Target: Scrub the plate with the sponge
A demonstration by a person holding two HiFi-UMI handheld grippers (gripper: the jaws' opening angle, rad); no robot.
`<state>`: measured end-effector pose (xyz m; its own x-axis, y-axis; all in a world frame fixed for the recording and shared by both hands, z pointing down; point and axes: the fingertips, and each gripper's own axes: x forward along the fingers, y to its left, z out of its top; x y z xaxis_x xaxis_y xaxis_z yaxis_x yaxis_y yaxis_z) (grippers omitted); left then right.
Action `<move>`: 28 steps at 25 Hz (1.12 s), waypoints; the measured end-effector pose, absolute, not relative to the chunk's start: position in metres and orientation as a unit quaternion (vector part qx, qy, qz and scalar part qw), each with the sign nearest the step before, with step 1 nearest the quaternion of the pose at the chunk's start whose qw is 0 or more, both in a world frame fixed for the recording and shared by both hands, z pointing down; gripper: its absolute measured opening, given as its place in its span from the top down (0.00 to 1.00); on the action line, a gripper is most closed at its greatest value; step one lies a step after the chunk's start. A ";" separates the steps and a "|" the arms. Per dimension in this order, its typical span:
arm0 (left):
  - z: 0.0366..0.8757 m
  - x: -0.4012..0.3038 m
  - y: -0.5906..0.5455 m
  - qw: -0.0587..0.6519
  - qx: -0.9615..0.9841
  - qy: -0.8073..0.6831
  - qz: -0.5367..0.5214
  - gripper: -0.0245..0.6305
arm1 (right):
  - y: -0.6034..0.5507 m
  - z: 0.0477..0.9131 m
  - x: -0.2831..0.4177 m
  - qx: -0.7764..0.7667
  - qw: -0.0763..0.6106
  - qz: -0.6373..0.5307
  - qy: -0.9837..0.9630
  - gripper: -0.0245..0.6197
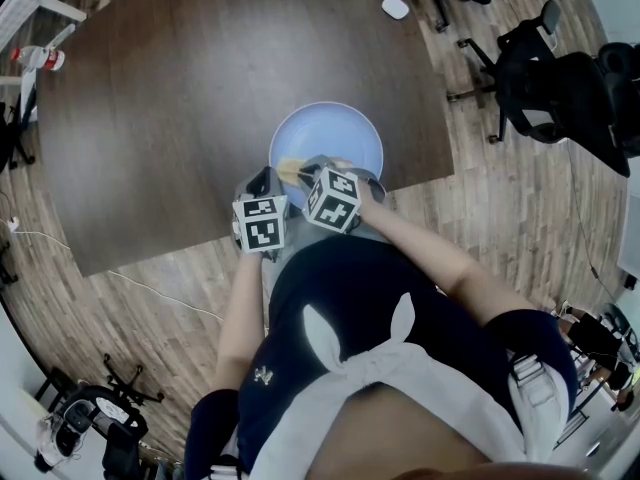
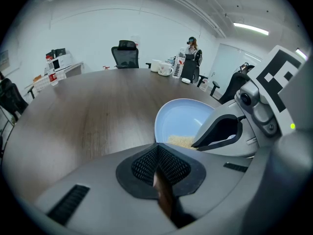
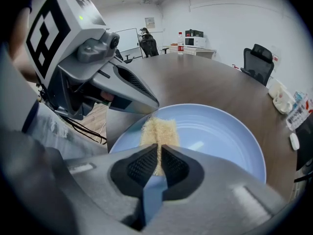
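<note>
A light blue plate (image 1: 340, 133) is seen on the dark desk (image 1: 200, 88), close to its near edge. The plate's near left rim is met by the left gripper (image 2: 157, 148); its fingers (image 2: 146, 168) are pressed together, with the rim running into their tips, so the plate appears to be pinched there. A tan sponge (image 3: 159, 129) is clamped between the fingers (image 3: 142, 165) of the right gripper (image 3: 157, 151), which are narrowed onto it. The sponge is stood on edge and pressed against the plate's inner surface at the near left side, just beside the tips of the left gripper. The two grippers are held close together over the plate's near rim, the right one angled in from the right. A white mouse (image 1: 395, 6) is seen at the desk's far edge. Black chairs (image 1: 560, 88) are placed on the wooden floor (image 1: 150, 288) to the right.
</note>
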<state>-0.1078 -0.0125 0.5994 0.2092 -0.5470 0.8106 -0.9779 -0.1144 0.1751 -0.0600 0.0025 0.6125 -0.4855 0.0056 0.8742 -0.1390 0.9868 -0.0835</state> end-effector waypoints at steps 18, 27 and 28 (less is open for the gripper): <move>0.598 -0.108 -0.009 0.355 0.690 -0.554 0.300 0.95 | 0.023 0.611 -0.049 0.040 0.517 0.114 -0.847 0.93; 0.597 -0.106 -0.009 0.352 0.693 -0.550 0.306 0.96 | 0.031 0.610 -0.042 0.046 0.522 0.133 -0.841 0.93; 0.597 -0.105 -0.009 0.352 0.693 -0.550 0.306 0.95 | 0.032 0.610 -0.042 0.046 0.522 0.135 -0.841 0.93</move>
<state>-0.1054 -0.0085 0.5969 0.2073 -0.5473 0.8109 -0.9776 -0.1474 0.1505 -0.0416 0.0319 0.6097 -0.4509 0.0630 0.8903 -0.2192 0.9591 -0.1789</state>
